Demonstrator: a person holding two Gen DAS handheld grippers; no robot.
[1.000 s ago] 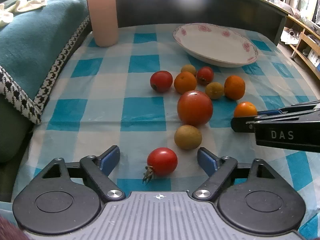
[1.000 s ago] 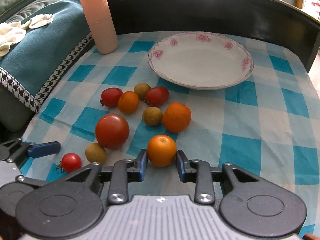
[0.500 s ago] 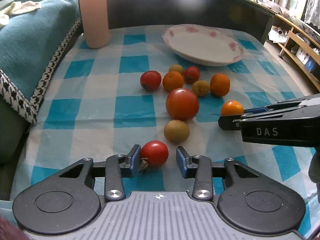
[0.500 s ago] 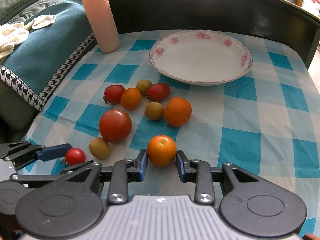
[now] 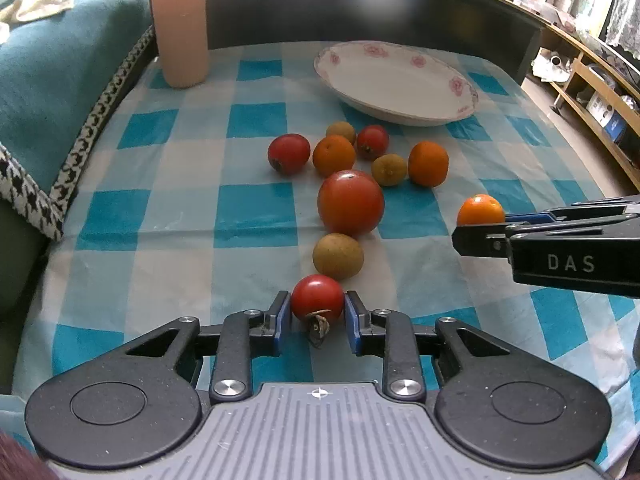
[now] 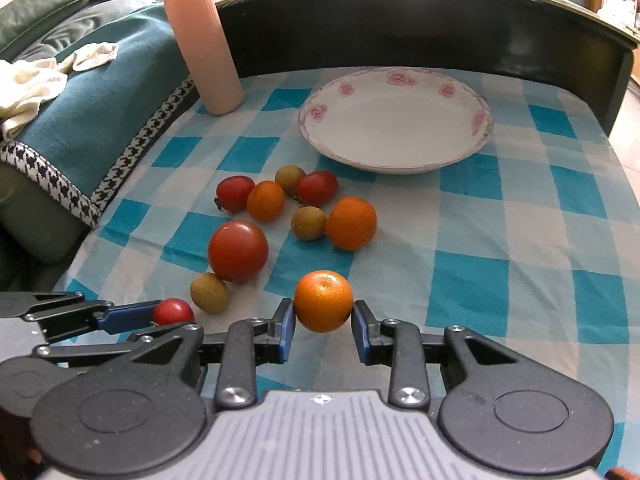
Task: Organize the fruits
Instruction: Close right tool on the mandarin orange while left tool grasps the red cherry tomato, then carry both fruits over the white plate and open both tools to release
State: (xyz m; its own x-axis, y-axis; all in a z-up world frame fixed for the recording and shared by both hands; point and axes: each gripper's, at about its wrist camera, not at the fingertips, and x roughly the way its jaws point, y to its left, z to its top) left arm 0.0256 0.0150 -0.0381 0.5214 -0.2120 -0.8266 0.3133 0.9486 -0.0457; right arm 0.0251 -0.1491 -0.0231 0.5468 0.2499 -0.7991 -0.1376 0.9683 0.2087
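Checked blue-and-white tablecloth (image 5: 256, 216) lies under both my claws: left gripper (image 5: 317, 316) clenched on a small red tomato (image 5: 317, 298), right gripper (image 6: 323, 322) grasping an orange (image 6: 323, 301); ahead, loose fruit, then the flowered plate (image 6: 396, 120).

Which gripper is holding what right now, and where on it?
Left gripper clamps the small red tomato across its sides, stem toward the camera. Right gripper clamps the small orange across its middle.

Both wrist views low, close, facing plate (image 5: 396, 84); left from left side; share fruit cluster.
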